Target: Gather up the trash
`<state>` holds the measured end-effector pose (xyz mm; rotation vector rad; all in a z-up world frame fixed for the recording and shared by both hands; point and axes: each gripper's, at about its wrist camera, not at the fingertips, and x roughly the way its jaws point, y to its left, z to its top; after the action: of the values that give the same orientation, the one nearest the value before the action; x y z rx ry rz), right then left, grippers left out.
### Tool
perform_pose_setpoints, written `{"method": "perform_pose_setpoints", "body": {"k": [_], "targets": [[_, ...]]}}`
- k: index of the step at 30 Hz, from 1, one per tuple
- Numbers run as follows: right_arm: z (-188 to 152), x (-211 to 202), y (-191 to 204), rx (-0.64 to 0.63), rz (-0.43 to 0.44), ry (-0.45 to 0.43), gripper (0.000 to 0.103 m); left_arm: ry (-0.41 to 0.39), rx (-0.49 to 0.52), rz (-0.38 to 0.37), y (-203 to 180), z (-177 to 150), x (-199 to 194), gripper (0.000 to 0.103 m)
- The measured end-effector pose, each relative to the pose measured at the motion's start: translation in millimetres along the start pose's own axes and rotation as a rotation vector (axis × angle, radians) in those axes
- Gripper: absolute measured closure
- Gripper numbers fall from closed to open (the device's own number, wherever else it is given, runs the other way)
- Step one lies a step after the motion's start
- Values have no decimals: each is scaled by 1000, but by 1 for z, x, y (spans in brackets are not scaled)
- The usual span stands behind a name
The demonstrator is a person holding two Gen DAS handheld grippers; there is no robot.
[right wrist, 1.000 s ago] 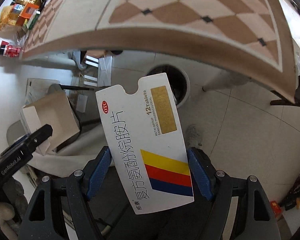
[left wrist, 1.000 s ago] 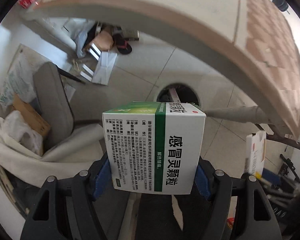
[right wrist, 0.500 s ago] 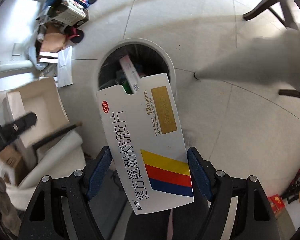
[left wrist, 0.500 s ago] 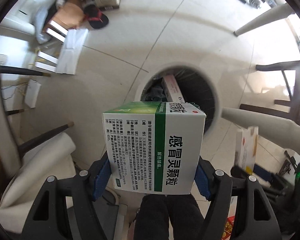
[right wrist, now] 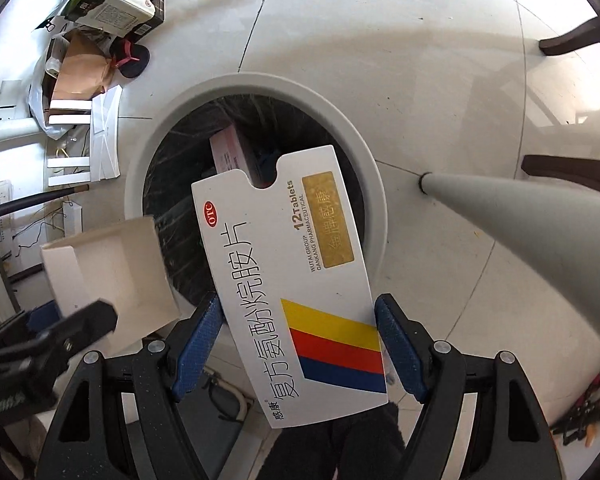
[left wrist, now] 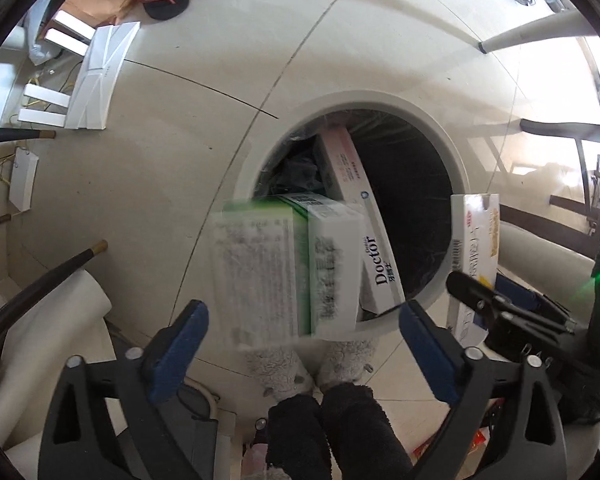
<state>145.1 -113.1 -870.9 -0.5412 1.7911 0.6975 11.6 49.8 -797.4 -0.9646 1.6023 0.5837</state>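
Falling green box (left wrist: 288, 268) blurs between parted left claw (left wrist: 304, 344) pads.

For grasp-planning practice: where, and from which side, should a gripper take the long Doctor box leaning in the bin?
Take the Doctor box probably at its raised end, near the rim of the bin, coming from above with the jaws across its narrow width; the rest slants down among other trash.

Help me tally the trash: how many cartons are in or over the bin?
3. A blurred green-and-white box loose ahead of the open left gripper; the long Doctor box leaning inside the bin; the striped tablet box clamped in the right gripper. Others may lie hidden deeper.
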Motion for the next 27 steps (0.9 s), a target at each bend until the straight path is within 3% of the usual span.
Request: {"method": "perform_pose_setpoints", "body": {"k": [2, 3, 4, 5, 13, 20, 27], "targets": [[4, -1, -1, -3, 9, 0, 20, -7, -16, 2, 3, -3, -4, 4], [6, -2, 0, -3, 12, -1, 14, -11, -25, 3, 3, -4, -6, 4], [5, -6, -1, -2, 14, -3, 1, -16, -30, 9, 5, -7, -9, 4], [5, -8, -1, -3, 17, -6, 0, -22, -34, 19, 6, -9, -11, 4], [-19, -36, 8, -27, -37, -36, 0, -79, -46, 132, 8, -55, -37, 4], [-80, -83, 14, -31, -106, -86, 0, -132, -33, 211, 1, -109, -79, 4], [-152, -165, 21, -13, -88, -141, 0, -164, -33, 211, -17, -163, -158, 4]]}}
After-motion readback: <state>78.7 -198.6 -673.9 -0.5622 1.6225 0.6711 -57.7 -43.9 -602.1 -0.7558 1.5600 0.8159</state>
